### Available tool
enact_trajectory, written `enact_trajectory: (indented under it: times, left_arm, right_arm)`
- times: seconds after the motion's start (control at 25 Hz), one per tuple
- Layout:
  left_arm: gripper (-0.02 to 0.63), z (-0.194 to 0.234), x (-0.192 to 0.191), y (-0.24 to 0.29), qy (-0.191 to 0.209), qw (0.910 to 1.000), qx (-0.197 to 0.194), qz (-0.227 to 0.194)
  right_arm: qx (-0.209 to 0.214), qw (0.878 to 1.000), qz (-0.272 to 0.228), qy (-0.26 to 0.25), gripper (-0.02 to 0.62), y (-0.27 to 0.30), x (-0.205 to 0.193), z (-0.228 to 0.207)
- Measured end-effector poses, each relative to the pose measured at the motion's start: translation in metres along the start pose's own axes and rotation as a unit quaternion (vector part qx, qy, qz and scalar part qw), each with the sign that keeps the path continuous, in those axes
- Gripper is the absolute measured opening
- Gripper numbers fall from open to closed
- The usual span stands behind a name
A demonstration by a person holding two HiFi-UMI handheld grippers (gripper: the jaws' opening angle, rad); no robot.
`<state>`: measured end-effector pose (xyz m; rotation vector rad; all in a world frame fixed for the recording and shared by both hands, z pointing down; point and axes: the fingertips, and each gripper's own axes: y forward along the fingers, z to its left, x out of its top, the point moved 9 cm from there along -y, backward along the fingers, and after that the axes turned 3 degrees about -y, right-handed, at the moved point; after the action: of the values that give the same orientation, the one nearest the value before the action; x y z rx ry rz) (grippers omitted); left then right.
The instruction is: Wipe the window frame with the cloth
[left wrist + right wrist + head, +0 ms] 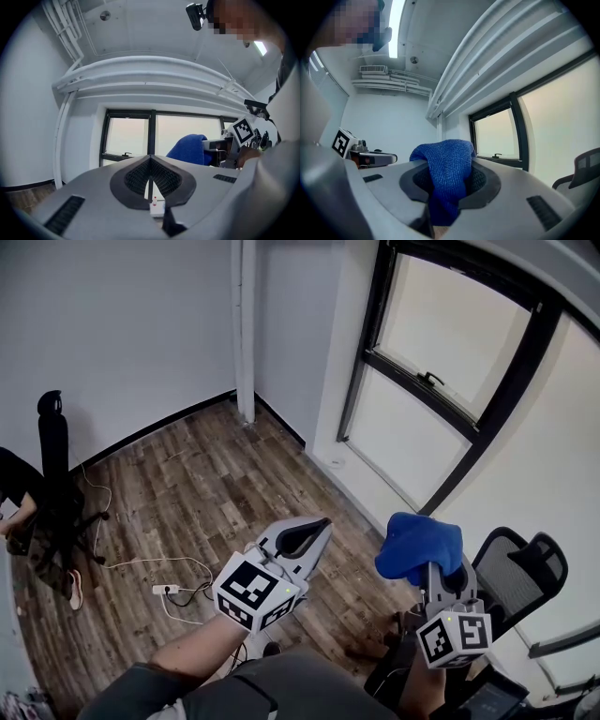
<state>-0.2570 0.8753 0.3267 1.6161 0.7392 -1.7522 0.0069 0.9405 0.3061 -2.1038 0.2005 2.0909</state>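
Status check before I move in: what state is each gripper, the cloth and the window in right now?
left gripper: shut, nothing between its jaws.
right gripper: shut on the blue cloth.
blue cloth: bunched, bulging out above the jaws, not touching the window frame.
window: looks closed.

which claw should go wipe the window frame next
Right. The right claw is shut on the blue cloth and sits nearer the window frame; the left claw is shut and empty.
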Motion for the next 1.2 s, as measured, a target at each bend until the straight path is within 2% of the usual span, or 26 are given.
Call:
enact_trajectory:
  times: [0.2,0.52,0.92,1.2]
  left_arm:
    - [0.008,0.023,-0.002,0.003,-0.006,0.9999,-0.012,-0.006]
    - [0.008,0.059,-0.005,0.031,-0.016,0.9997,-0.017,-0.003]
    - [0.008,0.096,0.006,0.123,0.0,0.9999,0.012,0.003]
    - [0.008,0.121,0.019,0.189,0.004,0.9993,0.037,0.001]
  right_arm:
    - [-0.011,1.0,0.007,0.007,0.117,0.017,-0.006,0.011]
    - [-0.012,1.0,0.013,0.003,0.117,0.063,-0.009,0.002]
    - [0.026,1.0,-0.002,0.016,0.117,0.156,-0.015,-0.065]
    - [0.024,1.0,-0.002,0.018,0.117,0.204,-0.017,-0.125]
